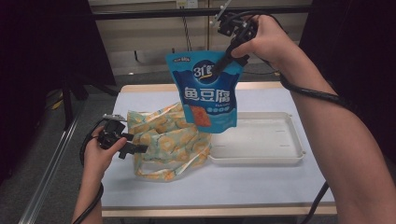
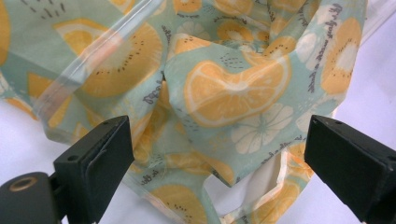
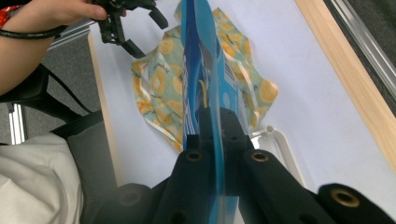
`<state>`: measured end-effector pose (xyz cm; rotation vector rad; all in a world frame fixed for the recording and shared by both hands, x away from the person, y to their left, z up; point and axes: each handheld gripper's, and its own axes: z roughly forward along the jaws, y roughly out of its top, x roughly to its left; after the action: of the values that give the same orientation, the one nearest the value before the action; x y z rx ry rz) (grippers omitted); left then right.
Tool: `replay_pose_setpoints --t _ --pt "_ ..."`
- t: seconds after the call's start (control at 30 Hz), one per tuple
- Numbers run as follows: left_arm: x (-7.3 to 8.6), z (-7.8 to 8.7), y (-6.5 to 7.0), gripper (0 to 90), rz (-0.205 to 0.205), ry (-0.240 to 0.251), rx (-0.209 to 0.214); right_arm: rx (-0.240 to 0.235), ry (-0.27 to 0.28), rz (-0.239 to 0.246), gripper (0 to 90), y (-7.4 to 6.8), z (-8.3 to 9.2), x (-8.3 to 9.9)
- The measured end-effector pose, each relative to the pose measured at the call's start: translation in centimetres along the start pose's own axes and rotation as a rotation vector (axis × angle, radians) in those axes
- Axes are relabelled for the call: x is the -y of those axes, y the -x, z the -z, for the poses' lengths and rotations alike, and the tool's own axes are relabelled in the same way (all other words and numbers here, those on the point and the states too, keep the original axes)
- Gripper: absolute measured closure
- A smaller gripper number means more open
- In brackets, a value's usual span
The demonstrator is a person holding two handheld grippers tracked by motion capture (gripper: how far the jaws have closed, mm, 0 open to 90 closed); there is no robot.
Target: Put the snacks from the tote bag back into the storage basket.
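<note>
We hold the blue snack pouch (image 1: 206, 91) high over the table (image 1: 261, 182), right gripper (image 1: 225, 59) fingers clamped on its top edge, hanging clear; left gripper (image 1: 136, 149) fingers stand apart beside the fruit-print bag (image 1: 173, 140), probably ready to open it.

The blue snack pouch (image 1: 208, 93) is glossy plastic film with printed lettering. The fruit-print bag (image 1: 170, 140) looks like thin, soft, creased cloth with a matt face. The white tray (image 1: 261, 158) is smooth, matt plastic. The table (image 1: 299, 95) has a pale matt top edged in wood.
</note>
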<state>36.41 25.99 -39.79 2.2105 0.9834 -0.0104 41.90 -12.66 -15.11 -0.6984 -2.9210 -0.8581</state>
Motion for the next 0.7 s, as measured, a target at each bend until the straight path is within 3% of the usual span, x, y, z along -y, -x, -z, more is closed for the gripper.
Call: replay_pose_setpoints --t 0.33,0.5,0.7 --pt "-0.1 -0.1 0.2 7.8 0.005 0.002 -0.004 0.001 0.014 -0.008 90.0 0.8 0.3 2.2" --pt "-0.1 -0.1 0.0 7.8 0.007 0.003 -0.006 -0.011 0.036 -0.003 90.0 1.2 1.1 2.9" --pt "-0.1 -0.1 0.1 7.9 0.007 0.002 -0.008 0.009 0.033 -0.029 90.0 1.4 2.2 3.9"
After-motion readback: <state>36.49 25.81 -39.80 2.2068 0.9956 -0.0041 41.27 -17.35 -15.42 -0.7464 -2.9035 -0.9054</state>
